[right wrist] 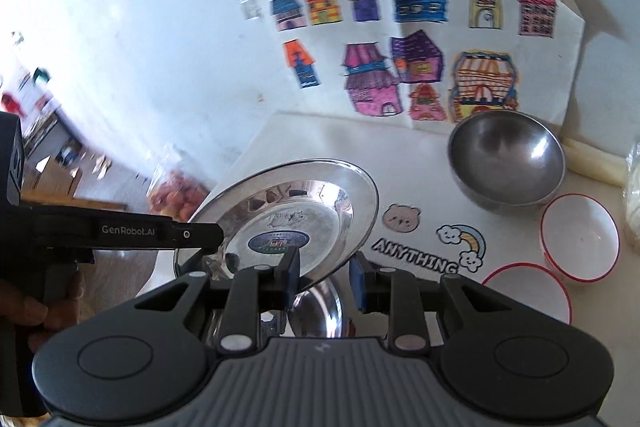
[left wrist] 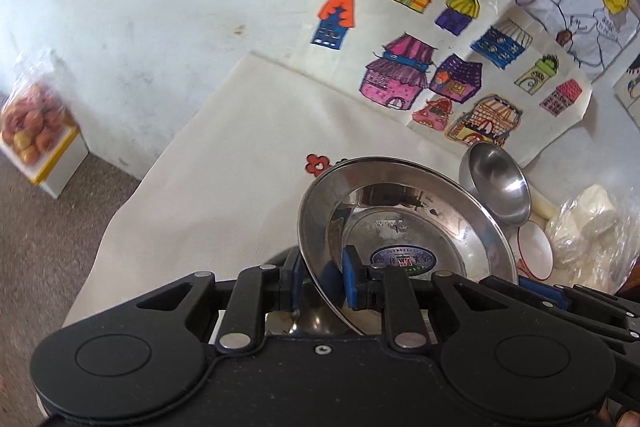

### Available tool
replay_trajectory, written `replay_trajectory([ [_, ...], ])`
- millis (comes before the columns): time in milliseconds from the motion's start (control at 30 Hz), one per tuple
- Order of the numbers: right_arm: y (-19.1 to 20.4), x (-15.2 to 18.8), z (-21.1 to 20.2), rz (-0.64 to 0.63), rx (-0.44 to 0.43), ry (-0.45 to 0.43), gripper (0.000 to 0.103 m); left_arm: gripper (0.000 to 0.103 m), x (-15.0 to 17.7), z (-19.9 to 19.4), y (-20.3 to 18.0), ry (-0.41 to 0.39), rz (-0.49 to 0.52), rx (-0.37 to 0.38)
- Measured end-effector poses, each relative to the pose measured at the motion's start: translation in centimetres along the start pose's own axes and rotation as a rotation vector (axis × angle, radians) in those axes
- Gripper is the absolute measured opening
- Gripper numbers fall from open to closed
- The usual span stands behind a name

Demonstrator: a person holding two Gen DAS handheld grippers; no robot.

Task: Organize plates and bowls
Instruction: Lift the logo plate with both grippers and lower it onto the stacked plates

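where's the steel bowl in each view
Left wrist view: steel bowl at right of centre, just past the lifted steel plate, tilted on its side.
Right wrist view: same bowl at upper right, resting on the table cloth.
Shared landmark: the sheet of coloured house drawings just behind the bowl.

In the right wrist view, the plate (right wrist: 288, 211) sits centre frame, a steel bowl (right wrist: 506, 163) to its upper right. Two white bowls (right wrist: 580, 237) lie lower right, side by side, drawings (right wrist: 420, 47) above.
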State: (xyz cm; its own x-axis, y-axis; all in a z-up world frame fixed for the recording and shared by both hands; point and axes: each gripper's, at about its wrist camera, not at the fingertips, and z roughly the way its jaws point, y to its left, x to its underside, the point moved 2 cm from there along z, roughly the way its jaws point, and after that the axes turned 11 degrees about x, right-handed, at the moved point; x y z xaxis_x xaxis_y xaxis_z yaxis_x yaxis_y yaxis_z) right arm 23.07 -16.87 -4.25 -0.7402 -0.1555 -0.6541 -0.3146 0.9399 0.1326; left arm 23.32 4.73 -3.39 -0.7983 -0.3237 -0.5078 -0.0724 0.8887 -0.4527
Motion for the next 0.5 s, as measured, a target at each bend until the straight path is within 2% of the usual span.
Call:
replay_trajectory([
  [200, 1.6, 0.3, -1.3, -0.077, -0.013, -0.009, 0.030, 0.022, 1.9, -1.9, 0.7, -0.046, -0.028, -0.001],
  [500, 2.9, 1.4, -1.7, -0.139, -0.040, -0.002, 0.030, 0.023, 3.9, -2.9, 1.7, -0.058, -0.065, -0.023],
])
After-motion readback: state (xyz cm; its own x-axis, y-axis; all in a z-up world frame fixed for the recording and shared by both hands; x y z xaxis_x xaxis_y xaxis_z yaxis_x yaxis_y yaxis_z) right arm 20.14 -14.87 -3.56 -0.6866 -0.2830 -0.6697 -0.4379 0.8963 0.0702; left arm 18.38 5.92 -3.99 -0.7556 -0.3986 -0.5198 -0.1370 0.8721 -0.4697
